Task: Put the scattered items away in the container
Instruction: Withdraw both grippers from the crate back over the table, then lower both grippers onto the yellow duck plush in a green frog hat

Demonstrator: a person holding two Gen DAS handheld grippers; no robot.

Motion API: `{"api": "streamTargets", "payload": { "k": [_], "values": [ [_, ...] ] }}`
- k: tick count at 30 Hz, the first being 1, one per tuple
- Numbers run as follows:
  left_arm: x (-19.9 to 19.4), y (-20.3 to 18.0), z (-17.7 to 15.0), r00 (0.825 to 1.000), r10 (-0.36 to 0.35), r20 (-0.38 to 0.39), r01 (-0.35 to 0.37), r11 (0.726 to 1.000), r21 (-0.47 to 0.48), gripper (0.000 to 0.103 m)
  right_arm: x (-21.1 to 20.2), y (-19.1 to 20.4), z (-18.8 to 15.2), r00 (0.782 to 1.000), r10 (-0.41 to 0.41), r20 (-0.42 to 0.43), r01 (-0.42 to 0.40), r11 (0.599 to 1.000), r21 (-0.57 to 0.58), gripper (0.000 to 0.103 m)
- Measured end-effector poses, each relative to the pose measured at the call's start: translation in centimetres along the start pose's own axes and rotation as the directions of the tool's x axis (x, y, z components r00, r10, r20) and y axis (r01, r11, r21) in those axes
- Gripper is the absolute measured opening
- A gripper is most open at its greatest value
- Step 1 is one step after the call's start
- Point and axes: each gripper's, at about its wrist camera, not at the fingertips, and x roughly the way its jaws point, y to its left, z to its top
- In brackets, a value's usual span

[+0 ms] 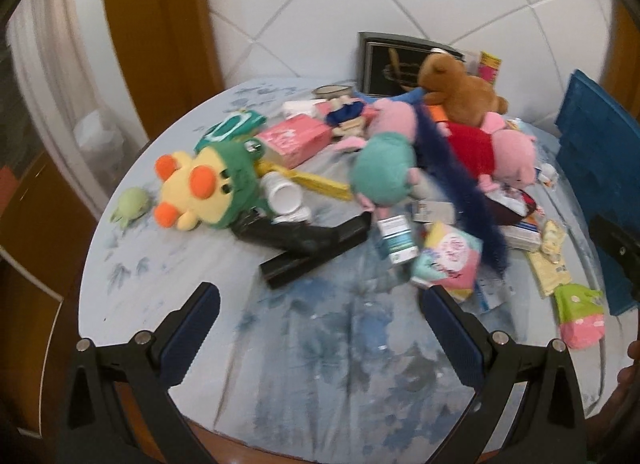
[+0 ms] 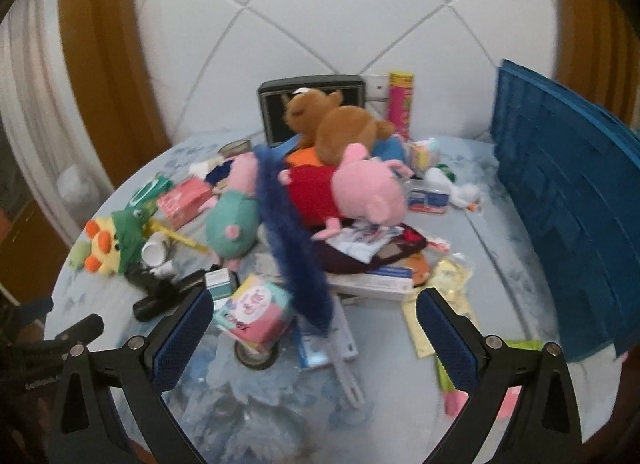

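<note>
Soft even light, motion blur, fisheye-curved dark corners.

A yellow plush duck with orange cheeks (image 1: 192,192) lies near the left edge of the round, blue-patterned table (image 1: 320,344); a blue ribbed plastic container (image 1: 600,168) stands at its right edge.

Round table (image 1: 132,264) with pale blue cloth printed in darker blue leaves. Blue ribbed crate (image 2: 560,204). Brown teddy bear (image 2: 340,122). Pink pig toy (image 2: 372,192) in red dress. Yellow duck toy (image 1: 192,192), orange cheeks, green hood. Fluffy navy duster (image 2: 292,240). Pink box (image 1: 292,140).
</note>
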Motion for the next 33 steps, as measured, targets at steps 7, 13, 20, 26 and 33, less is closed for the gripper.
{"api": "streamTargets", "payload": {
  "k": [7,13,20,26,33],
  "values": [
    [1.7,2.6,-1.6,0.996,0.052,-0.072,-0.057,0.996,-0.067,0.103,2.9,1.6,-0.6,0.996,0.053,-0.076,-0.056,0.998,-0.040,0.103],
    [2.1,4.0,-2.2,0.990,0.107,-0.089,-0.115,0.989,-0.089,0.103,4.5,1.2,-1.0,0.989,0.079,-0.122,-0.084,0.996,-0.040,0.103],
    [1.9,7.9,-2.8,0.984,0.157,-0.085,-0.166,0.978,-0.124,0.103,5.6,2.8,-1.9,0.983,0.107,-0.151,-0.116,0.992,-0.054,0.103],
    [2.9,12.4,-3.0,0.980,0.173,-0.094,-0.184,0.975,-0.126,0.103,7.5,6.8,-2.6,0.971,0.118,-0.206,-0.135,0.988,-0.070,0.103],
    [5.8,19.2,-0.5,0.985,0.150,-0.090,-0.158,0.983,-0.090,0.103,8.4,13.7,-1.3,0.978,0.103,-0.180,-0.113,0.992,-0.048,0.103]
  ]
}}
